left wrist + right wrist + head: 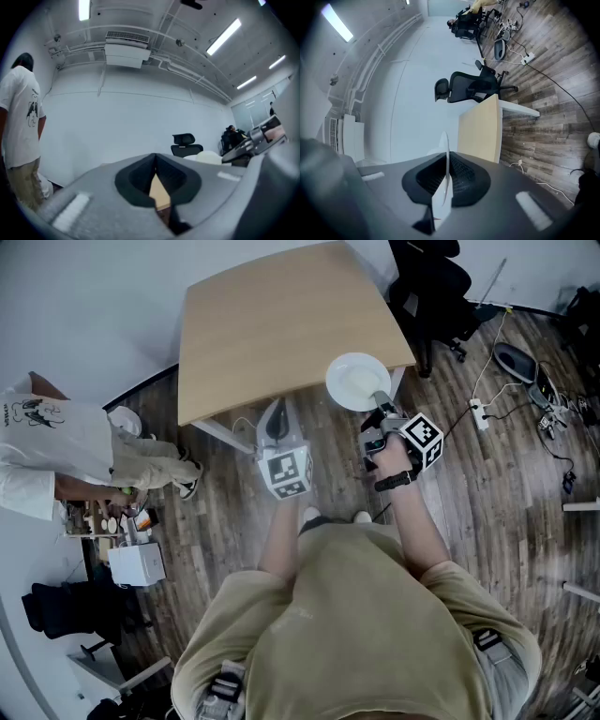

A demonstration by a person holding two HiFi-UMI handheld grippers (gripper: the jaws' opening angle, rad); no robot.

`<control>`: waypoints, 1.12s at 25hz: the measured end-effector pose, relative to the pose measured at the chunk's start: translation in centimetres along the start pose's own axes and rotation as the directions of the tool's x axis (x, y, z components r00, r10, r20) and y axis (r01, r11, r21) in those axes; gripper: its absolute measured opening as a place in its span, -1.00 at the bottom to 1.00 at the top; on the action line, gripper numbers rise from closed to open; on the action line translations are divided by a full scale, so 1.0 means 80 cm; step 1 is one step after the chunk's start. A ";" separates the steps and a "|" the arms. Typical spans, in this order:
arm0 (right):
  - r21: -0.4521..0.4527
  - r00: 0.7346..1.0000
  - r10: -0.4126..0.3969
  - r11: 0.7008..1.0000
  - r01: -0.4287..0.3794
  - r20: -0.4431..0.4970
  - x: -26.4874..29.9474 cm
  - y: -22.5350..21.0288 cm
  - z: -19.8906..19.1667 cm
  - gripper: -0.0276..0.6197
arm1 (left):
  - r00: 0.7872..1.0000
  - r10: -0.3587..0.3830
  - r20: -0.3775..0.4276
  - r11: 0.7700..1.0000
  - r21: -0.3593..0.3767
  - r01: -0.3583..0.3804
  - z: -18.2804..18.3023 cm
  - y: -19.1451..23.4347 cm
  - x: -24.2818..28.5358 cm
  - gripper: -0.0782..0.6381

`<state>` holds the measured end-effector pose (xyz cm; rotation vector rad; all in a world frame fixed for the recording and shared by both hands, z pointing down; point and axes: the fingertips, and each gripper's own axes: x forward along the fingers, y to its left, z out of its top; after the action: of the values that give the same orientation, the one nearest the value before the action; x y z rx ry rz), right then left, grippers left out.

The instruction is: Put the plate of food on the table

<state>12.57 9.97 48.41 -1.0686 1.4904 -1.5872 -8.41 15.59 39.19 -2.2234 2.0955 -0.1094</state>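
Jaws: right gripper (382,407) is gripping the rim of the round white plate (355,381); left gripper (275,420) is idling closed, empty.
Care: I'm levelling it over the light wooden table (281,324), aiming to lower gently.

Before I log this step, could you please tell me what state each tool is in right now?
Left tool: closed, nothing between its jaws.
Right tool: closed on the rim of the white plate.

The plate (445,173) shows only edge-on in the right gripper view, its upper face hidden. A bystander (47,442) is cut off by the head view's left edge.
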 end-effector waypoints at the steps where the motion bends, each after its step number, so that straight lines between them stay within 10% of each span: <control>1: -0.003 1.000 0.007 1.000 -0.007 -0.001 -0.003 -0.001 0.005 -0.87 | 1.000 0.000 -0.008 1.000 -0.005 0.000 -0.005 -0.008 -0.002 -0.79; 12: 0.073 1.000 -0.026 0.997 0.025 0.002 0.006 -0.045 0.032 -0.86 | 0.996 -0.051 -0.070 0.999 -0.014 0.050 -0.032 -0.040 0.019 -0.79; 28: -0.042 0.996 -0.027 0.999 0.031 0.082 0.139 -0.001 0.092 -0.85 | 0.991 -0.136 -0.020 0.984 -0.120 0.132 -0.031 -0.022 0.202 -0.79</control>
<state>14.66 -3.17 49.65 -1.1704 1.4667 -1.5190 -5.99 -0.48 41.77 -2.4445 2.0139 -0.0256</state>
